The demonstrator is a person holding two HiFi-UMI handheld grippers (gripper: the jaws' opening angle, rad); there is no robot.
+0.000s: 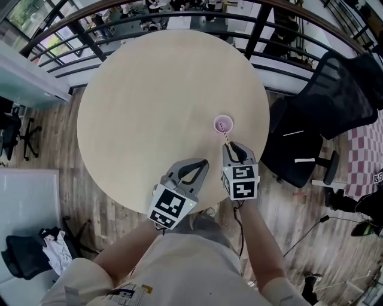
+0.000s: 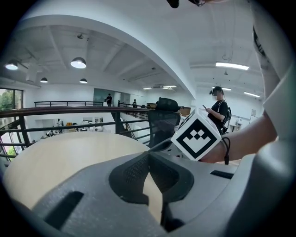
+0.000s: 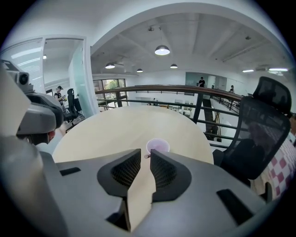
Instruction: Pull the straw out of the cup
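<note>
A small lilac cup (image 1: 222, 124) stands near the right edge of the round beige table (image 1: 149, 107). A straw (image 1: 226, 137) leans out of it toward me. My right gripper (image 1: 232, 146) sits just short of the cup. In the right gripper view the cup (image 3: 157, 146) lies straight ahead and the straw's end (image 3: 146, 156) shows in the narrow gap between the jaw tips (image 3: 145, 152), with a sliver of room still beside it. My left gripper (image 1: 202, 162) hovers over the table's near edge, its jaw tips (image 2: 149, 155) touching with nothing in them.
A black mesh office chair (image 1: 323, 113) stands close to the table's right side. A dark railing (image 1: 179, 18) curves behind the table. A person (image 2: 217, 111) stands far off. Wooden floor surrounds the table.
</note>
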